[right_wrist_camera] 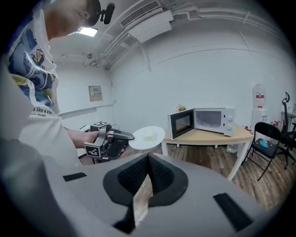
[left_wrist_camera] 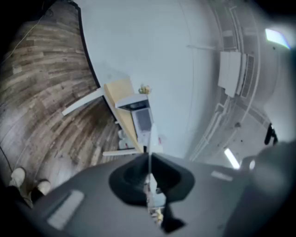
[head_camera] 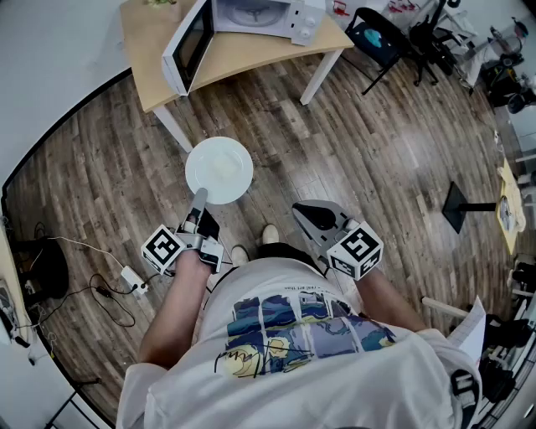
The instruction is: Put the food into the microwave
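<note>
— Closest to the lens, the left gripper [head_camera: 198,199]: what are its jaws doing?

— They are pinched together on the near rim of the white plate [head_camera: 198,163], and nothing else holds it. The plate hangs level in the air out in front of the person.

— And the food?

— A pale piece of food [right_wrist_camera: 149,136] lies on the plate, roughly in the middle. I cannot tell what sort it is.

— What about the other hand?

— The right gripper [head_camera: 300,211] is beside the left one, clear of the plate and tilted a little downward. Its jaws meet at the tips with nothing between them.

— Where is the microwave?

— The white microwave [head_camera: 251,17] stands on the wooden table [head_camera: 251,59] beyond the plate, and its door [head_camera: 188,46] is swung wide open. The plate is short of the table, above the plank floor [head_camera: 360,142]. A black chair [head_camera: 377,38] sits past the table's far end.
</note>
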The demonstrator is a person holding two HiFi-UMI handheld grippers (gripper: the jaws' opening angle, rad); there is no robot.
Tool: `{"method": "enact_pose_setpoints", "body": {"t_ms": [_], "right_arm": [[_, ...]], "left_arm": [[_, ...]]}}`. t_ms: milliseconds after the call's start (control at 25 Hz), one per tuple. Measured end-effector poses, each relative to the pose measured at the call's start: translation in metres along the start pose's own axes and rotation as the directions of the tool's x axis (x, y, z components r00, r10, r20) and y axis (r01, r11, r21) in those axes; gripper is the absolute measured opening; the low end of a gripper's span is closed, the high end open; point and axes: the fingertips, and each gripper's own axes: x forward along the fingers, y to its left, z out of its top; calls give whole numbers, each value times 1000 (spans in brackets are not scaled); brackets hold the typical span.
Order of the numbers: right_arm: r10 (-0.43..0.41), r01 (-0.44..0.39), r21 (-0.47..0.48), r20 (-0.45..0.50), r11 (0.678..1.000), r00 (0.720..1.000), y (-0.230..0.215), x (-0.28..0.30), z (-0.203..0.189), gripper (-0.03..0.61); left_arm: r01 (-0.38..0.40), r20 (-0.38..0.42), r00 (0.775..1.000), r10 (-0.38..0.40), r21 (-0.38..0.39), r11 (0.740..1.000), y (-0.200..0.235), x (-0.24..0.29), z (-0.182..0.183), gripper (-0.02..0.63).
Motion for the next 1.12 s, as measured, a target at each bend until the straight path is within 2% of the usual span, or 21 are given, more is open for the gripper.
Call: {"method": "enact_pose_setpoints", "body": {"t_ms": [320, 480, 680, 760, 880, 1120], "right_arm": [[8, -8, -11, 1, 1000, 1000, -66, -15, 12, 6], [17, -17, 14, -13, 1000, 1000, -98, -21, 3, 6], [3, -1, 63, -23, 998, 1000, -135, -17, -3, 9], [-4, 6, 73, -21, 997, 1000, -147, -8, 0, 35], [-21, 22, 70, -26, 997, 999, -174, 15, 9, 41], [-95, 96, 129, -14, 987, 995, -232, 59, 45, 17]], "left_arm": [[-1, -4, 1000, 1, 31, 1000, -15, 61, -17, 18], [10, -3, 1000, -10, 36, 999, -22, 92, -25, 18], [-13, -3, 1000, 13, 18, 1000, -17, 130, -28, 18], [-20, -7, 1000, 20, 24, 1000, -12, 145, -19, 18], [-9, -17, 1000, 9, 13, 1000, -6, 176, 1, 18], [2, -74, 997, 0, 15, 1000, 13, 260, 47, 18]]}}
